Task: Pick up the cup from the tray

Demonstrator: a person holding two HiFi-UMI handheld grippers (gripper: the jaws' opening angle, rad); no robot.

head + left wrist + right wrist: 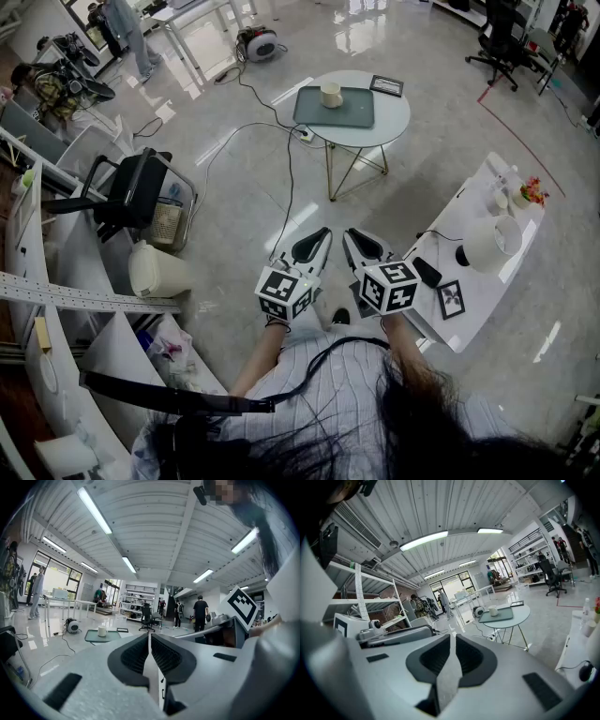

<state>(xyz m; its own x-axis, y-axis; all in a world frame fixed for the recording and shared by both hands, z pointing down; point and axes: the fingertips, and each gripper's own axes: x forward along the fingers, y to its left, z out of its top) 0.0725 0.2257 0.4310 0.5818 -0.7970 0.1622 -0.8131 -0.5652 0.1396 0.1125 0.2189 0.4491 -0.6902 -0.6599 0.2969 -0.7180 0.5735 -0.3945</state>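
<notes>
At the far left we see white shelving (pixel 66 253). Just right of it is a black chair (pixel 131 192), with a white bin (pixel 155 270) on the floor beside it. A black cable (pixel 290 187) runs over the glossy floor toward the round desk (pixel 398 117), which stands well ahead of us. On that desk lies the grey-green tray (pixel 347 111). The cup (pixel 331 94), pale and upright, stands on the tray near its far edge. A small dark frame (pixel 386 85) lies on the desk just right of the tray.

Closer in, we hold both tools side by side near our body, well apart from the round desk and the cup. Our left tool (pixel 319 239) has its jaws drawn together with nothing between them. Its own view shows the tray and cup small in the distance, left of the jaws. Our right tool (pixel 356 239) is just beside it, its jaws likewise closed tight and empty. In its view the round desk shows to the right of the jaws.

Further right stands a white desk (pixel 487 286) carrying a white domed thing (pixel 492 242), a black mouse (pixel 427 272), a small framed picture (pixel 451 300) and some flowers (pixel 534 192). At the upper right is a black office chair (pixel 497 42).
</notes>
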